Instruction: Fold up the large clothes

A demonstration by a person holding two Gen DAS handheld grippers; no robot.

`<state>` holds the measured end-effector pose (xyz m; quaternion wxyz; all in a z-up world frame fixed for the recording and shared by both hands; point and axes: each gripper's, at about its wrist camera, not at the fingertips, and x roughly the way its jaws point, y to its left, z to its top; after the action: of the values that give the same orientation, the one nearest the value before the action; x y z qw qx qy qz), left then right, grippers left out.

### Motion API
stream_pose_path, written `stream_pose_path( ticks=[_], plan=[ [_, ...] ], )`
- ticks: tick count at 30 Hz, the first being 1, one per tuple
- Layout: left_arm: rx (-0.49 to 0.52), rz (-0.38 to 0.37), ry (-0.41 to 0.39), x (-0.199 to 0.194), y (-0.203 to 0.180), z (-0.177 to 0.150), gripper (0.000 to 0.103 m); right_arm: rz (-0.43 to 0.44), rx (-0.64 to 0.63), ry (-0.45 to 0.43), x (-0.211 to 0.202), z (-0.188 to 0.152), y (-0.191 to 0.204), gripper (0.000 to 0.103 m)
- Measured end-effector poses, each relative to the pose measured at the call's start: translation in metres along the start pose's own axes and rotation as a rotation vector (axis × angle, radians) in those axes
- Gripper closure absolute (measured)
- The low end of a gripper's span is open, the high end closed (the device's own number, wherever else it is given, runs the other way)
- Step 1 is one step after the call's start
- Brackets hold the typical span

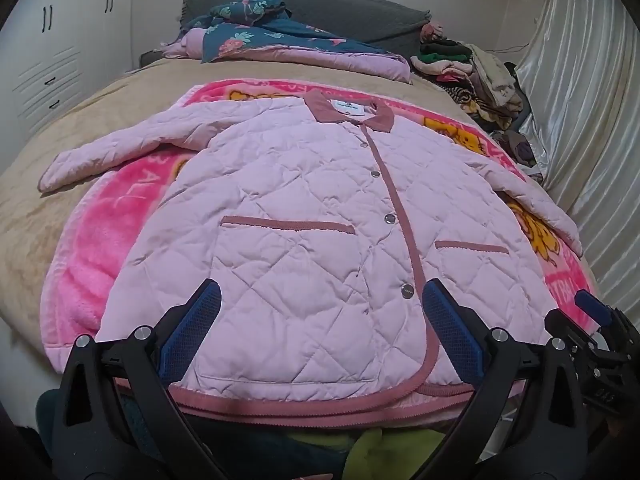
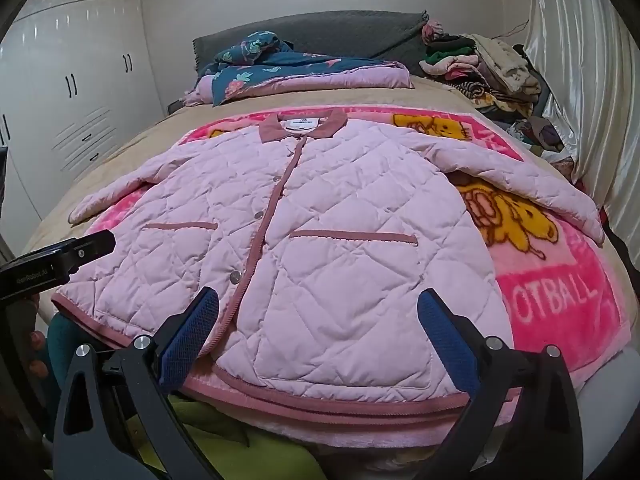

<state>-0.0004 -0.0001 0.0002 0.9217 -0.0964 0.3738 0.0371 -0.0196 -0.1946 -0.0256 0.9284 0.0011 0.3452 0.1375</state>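
A: Where's the pink quilted jacket (image 1: 304, 216)?
B: Spread flat, buttoned, on the pink blanket (image 1: 100, 240) on the bed (image 1: 48, 184)
A: And the left hand-held gripper (image 1: 320, 320) and right hand-held gripper (image 2: 318, 320)?
B: Both spread apart over its hem, holding nothing

pink cartoon blanket (image 2: 560, 280) spread on the bed (image 1: 36, 216). behind the blanket: floral blue quilt (image 1: 248, 36), grey headboard (image 1: 352, 12). messy clothes pile (image 2: 492, 68) at its far right corner. white wardrobe (image 2: 68, 80) left of blanket, shiny curtain (image 1: 580, 100) right.
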Motion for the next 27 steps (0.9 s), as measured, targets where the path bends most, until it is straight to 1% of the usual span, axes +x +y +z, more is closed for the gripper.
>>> stream_pose_path(
  ticks=[3,27],
  plan=[
    [0.002,0.0,-0.002,-0.0032,-0.0054,-0.0009,0.008,-0.001,-0.001,0.001,0.0,0.0,-0.0005,0.004],
    [0.004,0.001,-0.006,-0.0041,-0.002,0.0005,0.008,0.001,-0.008,0.008,0.0005,0.0013,0.0013,0.004]
  ],
)
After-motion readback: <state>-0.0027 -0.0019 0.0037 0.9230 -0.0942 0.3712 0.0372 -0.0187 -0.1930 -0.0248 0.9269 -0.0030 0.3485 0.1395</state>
